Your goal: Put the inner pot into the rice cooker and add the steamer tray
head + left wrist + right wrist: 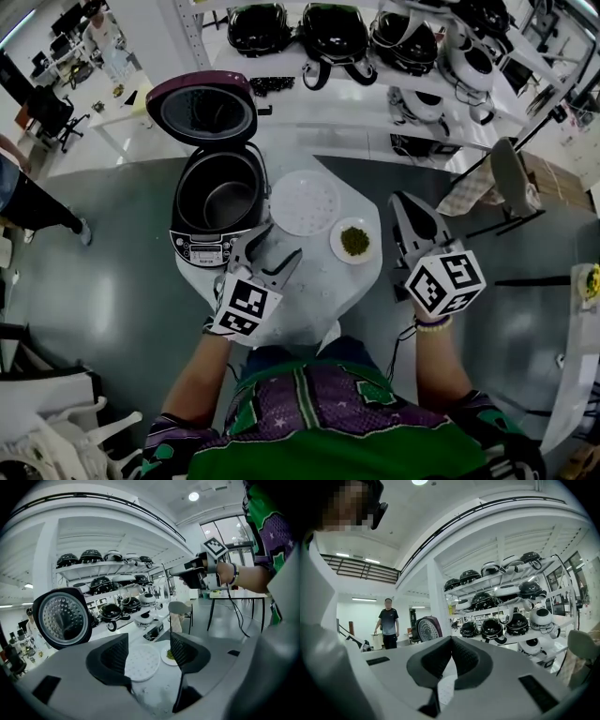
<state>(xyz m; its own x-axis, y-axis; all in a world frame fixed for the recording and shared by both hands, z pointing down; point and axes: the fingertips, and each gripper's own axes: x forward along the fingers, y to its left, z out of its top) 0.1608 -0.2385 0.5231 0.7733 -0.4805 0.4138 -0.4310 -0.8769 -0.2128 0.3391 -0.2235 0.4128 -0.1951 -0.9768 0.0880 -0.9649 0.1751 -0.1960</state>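
Note:
The rice cooker [214, 220] stands at the table's left with its lid [203, 110] raised; a dark metal inner pot [225, 199] sits inside it. The white perforated steamer tray [305, 202] lies flat on the table to the cooker's right. My left gripper [274, 246] is open and empty, just in front of the cooker and the tray. In the left gripper view the steamer tray [139, 663] shows between the spread jaws of the left gripper [149, 651]. My right gripper [406, 204] is shut and empty, off the table's right edge. The right gripper [451, 644] points level.
A small white plate [354, 241] with green bits lies right of the tray. The white table [323, 281] is small and surrounded by grey floor. Shelves of several rice cookers [337, 33] stand behind, with a chair [511, 178] at right. A person [388, 623] stands far off.

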